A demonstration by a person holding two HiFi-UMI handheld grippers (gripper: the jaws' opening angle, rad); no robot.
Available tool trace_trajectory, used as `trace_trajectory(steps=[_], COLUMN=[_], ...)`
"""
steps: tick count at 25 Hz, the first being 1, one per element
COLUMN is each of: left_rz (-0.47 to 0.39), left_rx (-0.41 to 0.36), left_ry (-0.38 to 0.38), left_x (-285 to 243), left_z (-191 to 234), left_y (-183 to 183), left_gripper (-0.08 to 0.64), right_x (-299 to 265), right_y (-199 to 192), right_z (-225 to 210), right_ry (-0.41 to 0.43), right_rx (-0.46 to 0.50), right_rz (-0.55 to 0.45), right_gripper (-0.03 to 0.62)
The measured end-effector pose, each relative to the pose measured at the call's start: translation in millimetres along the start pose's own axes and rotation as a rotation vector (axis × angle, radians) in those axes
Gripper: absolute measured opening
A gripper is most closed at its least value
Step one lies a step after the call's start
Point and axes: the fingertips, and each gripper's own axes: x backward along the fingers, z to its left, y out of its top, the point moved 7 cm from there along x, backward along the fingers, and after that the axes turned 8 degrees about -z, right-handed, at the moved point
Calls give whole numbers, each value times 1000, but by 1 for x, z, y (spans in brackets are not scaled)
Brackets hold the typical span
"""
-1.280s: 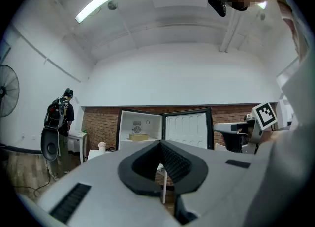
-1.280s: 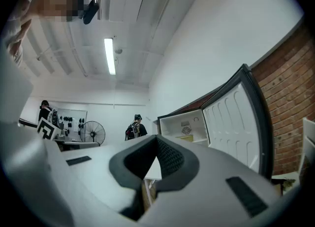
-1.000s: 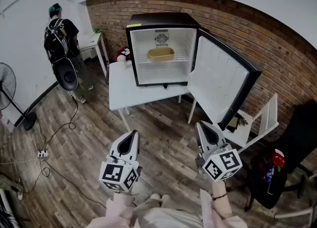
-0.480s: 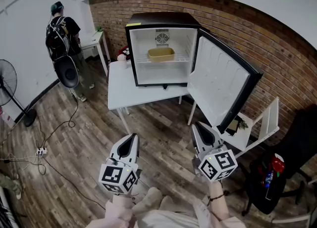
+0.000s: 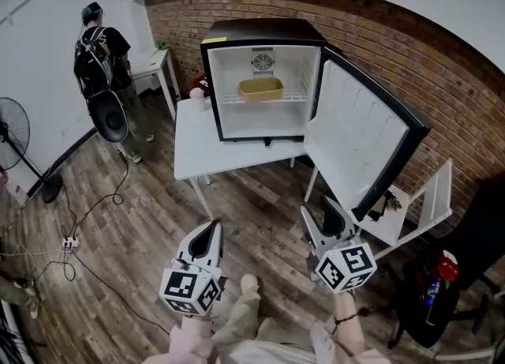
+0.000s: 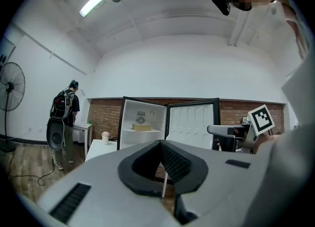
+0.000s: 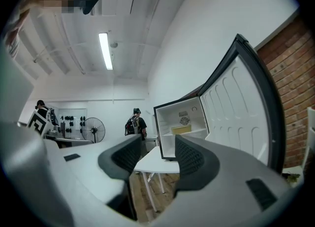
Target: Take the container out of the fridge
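A tan container [image 5: 261,89] rests on the wire shelf inside the small black fridge [image 5: 260,32], whose door [image 5: 364,141] hangs wide open to the right. The same container [image 6: 141,127] [image 7: 180,129] shows small in both gripper views. My left gripper [image 5: 212,230] is held low over the wooden floor, far short of the fridge, jaws shut with nothing in them. My right gripper [image 5: 323,215] is beside it, near the door's lower edge; its jaws are opening, and nothing is between them.
The fridge stands on a white table [image 5: 205,145]. A person with a backpack [image 5: 99,58] stands at far left by a small white table [image 5: 151,64]. A floor fan [image 5: 16,135], cables [image 5: 87,212] and a white folding chair [image 5: 418,204] stand around.
My right gripper's jaws have spread apart from shut. Both grippers have sunk a little lower in the head view, and the view has shifted slightly.
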Motion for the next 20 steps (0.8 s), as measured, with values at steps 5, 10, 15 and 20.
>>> trace_trajectory(steps=[5,10,15,20], left_rz=[6,16,20,29], left_rx=[9,25,46,49], left_ry=[9,11,-1,-12], left_x=[-23,-62,-112,-155], left_z=[18,43,68,96], left_y=[-6,-15,-20,-22], left_gripper=[-8,-8,-8,-8], right_x=[-26,-66,-112,-157], right_y=[-12,-28,-39,-45], right_z=[-7,-25,-48,-65], right_ry=[16,14,0,-20], right_rx=[25,28,15,-3], right_rz=[24,61,77,66], right_gripper=[213,213,212,212])
